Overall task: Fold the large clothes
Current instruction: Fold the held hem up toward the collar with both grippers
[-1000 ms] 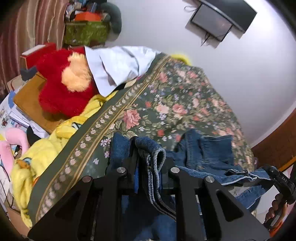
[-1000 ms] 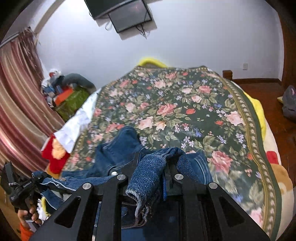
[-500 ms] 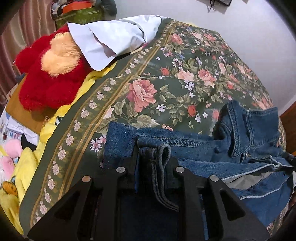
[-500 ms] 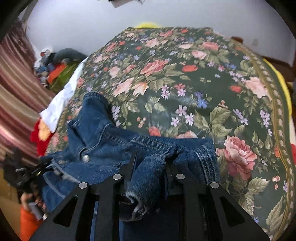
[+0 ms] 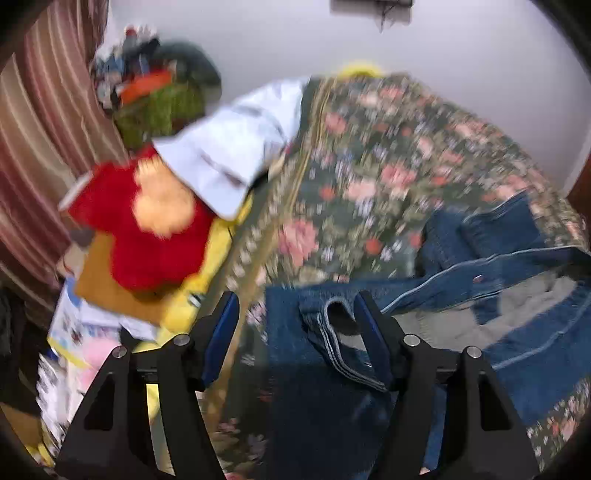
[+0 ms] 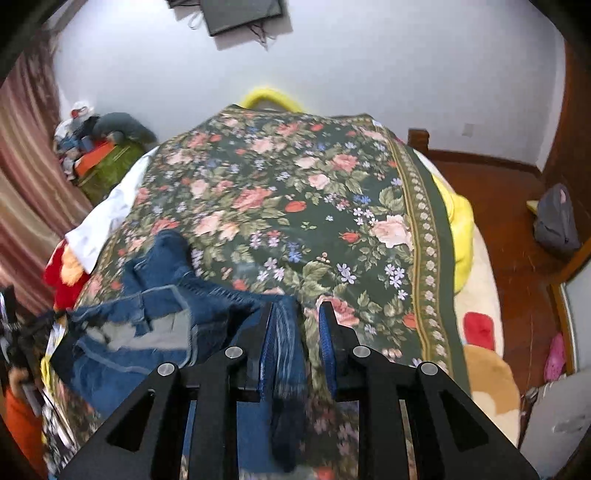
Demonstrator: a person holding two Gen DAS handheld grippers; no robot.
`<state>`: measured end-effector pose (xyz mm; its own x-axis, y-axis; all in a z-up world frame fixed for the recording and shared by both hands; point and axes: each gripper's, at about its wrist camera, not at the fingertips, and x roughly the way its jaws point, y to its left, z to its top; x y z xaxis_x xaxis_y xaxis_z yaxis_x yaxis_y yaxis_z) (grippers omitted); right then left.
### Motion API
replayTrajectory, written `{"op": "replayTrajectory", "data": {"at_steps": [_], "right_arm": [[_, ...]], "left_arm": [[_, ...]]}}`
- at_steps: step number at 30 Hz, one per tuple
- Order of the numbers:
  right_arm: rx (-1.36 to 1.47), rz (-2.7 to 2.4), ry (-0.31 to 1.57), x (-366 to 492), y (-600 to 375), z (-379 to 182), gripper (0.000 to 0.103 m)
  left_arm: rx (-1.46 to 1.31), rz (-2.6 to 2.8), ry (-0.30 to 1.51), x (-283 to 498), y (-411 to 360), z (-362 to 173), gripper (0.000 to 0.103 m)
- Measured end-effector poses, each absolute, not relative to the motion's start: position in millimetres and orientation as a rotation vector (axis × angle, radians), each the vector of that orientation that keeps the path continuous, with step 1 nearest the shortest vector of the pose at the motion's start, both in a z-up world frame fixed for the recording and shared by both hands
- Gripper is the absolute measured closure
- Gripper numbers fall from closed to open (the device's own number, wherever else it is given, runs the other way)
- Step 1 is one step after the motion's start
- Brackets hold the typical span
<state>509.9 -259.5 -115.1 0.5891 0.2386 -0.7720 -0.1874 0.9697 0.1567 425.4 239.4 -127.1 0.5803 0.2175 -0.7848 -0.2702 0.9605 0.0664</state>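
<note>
A blue denim jacket (image 5: 498,266) lies spread across the near end of a floral bedspread (image 5: 369,166), its grey lining showing. My left gripper (image 5: 297,299) hovers over the jacket's near corner with its jaws opening. A folded hem (image 5: 332,332) lies loose by the right finger and the pads do not press it. In the right wrist view the jacket (image 6: 166,295) lies at the left. My right gripper (image 6: 297,308) stands narrowly apart. A denim strip (image 6: 286,343) hangs against the left pad, and bedspread (image 6: 295,184) shows between it and the right pad.
A red plush toy (image 5: 140,236), a white cloth (image 5: 229,147) and yellow bedding (image 5: 207,266) crowd the bed's left side. A green box with clutter (image 6: 107,166) sits by the striped curtain. A grey bag (image 6: 557,221) lies on the wooden floor at the right. A screen (image 6: 240,14) hangs on the wall.
The left jaws have gone from shut on the denim hem to wide apart, and the hem lies loose. The thick bunch in the right jaws has thinned to a strip. Both views drew back.
</note>
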Motion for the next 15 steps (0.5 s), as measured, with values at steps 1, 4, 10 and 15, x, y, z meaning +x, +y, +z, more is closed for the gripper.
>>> {"op": "replayTrajectory", "data": {"at_steps": [1, 4, 10, 15], "right_arm": [[0.042, 0.265, 0.901, 502.5, -255.9, -110.8, 0.084], [0.02, 0.331, 0.91, 484.3, -238.4, -109.7, 0.084], [-0.049, 0.427, 0.907, 450.3, -198.1, -124.2, 0.084], [-0.078, 0.502, 0.973, 440.5, -167.1, -150.8, 0.084]], "left_arm": [[-0.067, 0.289, 0.886, 418.8, 239.5, -115.7, 0.034], [-0.089, 0.25, 0.85, 402.5, 234.4, -96.6, 0.027], [-0.037, 0.136, 0.916, 382.0, 194.3, -111.7, 0.025], [-0.03, 0.038, 0.968, 379.7, 157.7, -144.8, 0.025]]}}
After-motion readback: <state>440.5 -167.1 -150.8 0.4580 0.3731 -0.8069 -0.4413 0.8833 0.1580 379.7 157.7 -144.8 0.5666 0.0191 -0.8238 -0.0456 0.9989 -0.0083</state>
